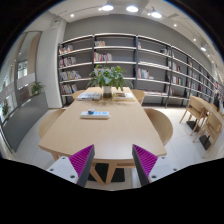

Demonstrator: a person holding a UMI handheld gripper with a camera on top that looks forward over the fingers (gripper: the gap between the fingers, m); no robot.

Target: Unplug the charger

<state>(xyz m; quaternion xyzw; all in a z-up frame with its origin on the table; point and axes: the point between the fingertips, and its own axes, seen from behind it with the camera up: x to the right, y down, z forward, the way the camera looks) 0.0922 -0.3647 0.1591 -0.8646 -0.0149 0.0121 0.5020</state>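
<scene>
Short of the table's [100, 130] near edge, the gripper [114, 162] is held wide open and empty — the approach step is judged in hand. No charger can be made out; the small flat item [96, 114] mid-tabletop, before the potted plant [108, 78], is possibly it. Next, the plug must be located and closed in on.
</scene>
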